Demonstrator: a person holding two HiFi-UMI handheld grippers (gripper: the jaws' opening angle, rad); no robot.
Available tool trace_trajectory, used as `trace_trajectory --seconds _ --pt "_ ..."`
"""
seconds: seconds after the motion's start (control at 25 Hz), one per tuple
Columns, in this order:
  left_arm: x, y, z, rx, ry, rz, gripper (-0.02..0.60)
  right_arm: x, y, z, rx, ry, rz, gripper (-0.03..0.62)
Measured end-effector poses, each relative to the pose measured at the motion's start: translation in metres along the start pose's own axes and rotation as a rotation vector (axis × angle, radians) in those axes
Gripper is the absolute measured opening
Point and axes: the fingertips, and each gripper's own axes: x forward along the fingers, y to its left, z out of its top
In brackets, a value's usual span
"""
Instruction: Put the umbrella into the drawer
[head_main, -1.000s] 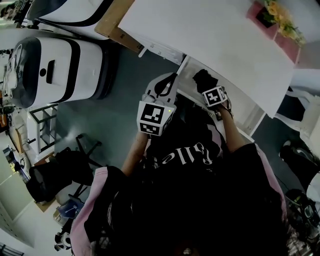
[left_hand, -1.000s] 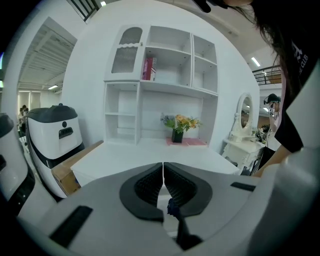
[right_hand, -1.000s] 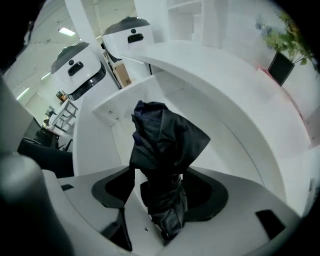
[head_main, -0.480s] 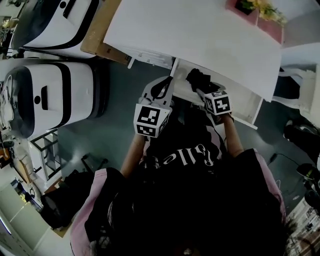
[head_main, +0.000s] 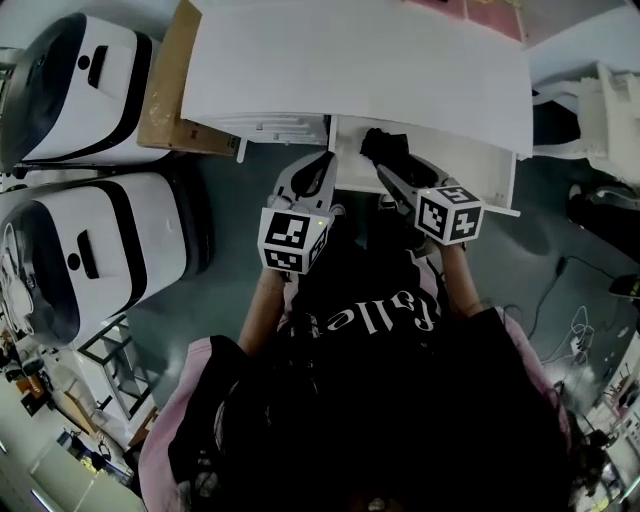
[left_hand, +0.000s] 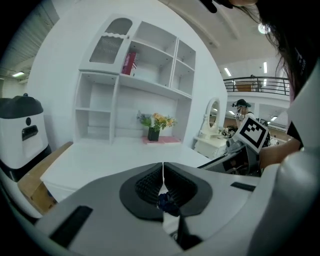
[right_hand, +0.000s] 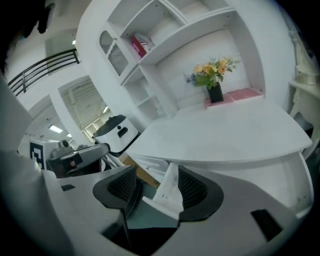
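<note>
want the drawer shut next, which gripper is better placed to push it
Right, probably: the right gripper hangs over the open white drawer beside the black folded umbrella, fingers open around its white edge. The left gripper is shut and off the drawer's left side.

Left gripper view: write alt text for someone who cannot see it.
The left gripper has its grey jaws closed tip to tip, with a small dark blue object lodged between their pads. Beyond it stand a white desk, a white shelf unit and a vase of flowers.
</note>
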Motion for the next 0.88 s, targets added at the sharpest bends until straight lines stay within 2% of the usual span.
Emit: trace_trajectory --seconds 0.32,0.52,0.56,0.6,0.64,0.88 --pt "-0.020 -0.011 -0.025 0.066 0.040 -0.171 0.017 -0.031 0.032 -0.041 0.157 -0.091 -0.071 0.284" --pt "-0.028 -0.016 -0.028 0.077 0.037 -0.205 0.017 -0.048 0.043 -0.058 0.176 -0.110 -0.113 0.281" --pt "-0.029 -0.018 -0.028 0.075 0.031 -0.208 0.017 -0.052 0.042 -0.059 0.176 -0.119 -0.128 0.266" --pt "-0.030 -0.021 -0.027 0.071 0.024 -0.211 0.017 -0.055 0.041 -0.060 0.178 -0.129 -0.147 0.201" --pt "-0.033 -0.024 -0.027 0.065 0.019 -0.213 0.017 -0.059 0.040 -0.060 0.182 -0.138 -0.166 0.110" --pt "-0.053 -0.040 -0.035 0.041 -0.004 -0.197 0.017 -0.074 0.050 -0.069 0.166 -0.141 -0.154 0.097"
